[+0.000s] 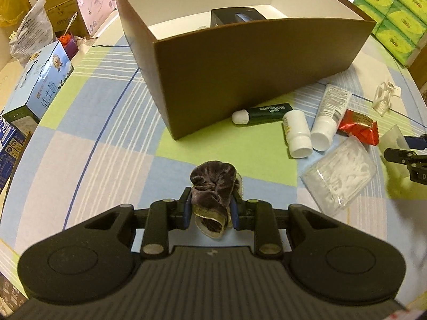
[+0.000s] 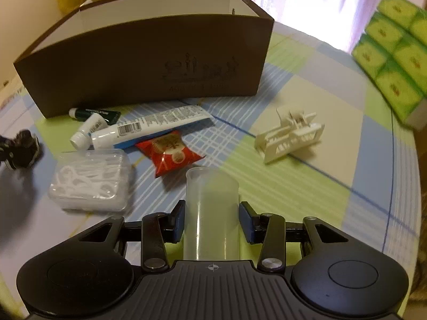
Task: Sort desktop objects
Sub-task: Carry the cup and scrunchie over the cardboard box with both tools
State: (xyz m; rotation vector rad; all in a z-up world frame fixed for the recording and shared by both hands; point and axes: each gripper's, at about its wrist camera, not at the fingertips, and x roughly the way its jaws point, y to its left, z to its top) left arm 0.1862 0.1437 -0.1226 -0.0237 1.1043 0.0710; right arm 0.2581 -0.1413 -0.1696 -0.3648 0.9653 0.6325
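My left gripper (image 1: 210,208) is shut on a brown velvet scrunchie (image 1: 213,184), held above the checked tablecloth in front of the brown box (image 1: 240,80). My right gripper (image 2: 212,221) is shut on a translucent plastic cup (image 2: 210,208); it also shows in the left wrist view (image 1: 395,136). On the cloth lie a green lip-balm tube (image 1: 264,112), a white bottle (image 1: 296,133), a white tube (image 2: 149,125), a red snack packet (image 2: 170,154), a clear case of floss picks (image 2: 90,184) and a white hair clip (image 2: 288,136).
The brown box holds a black box (image 1: 234,17). Green tissue packs (image 2: 395,61) are stacked at the right. A blue carton (image 1: 40,85), bags and cardboard boxes crowd the left edge of the table.
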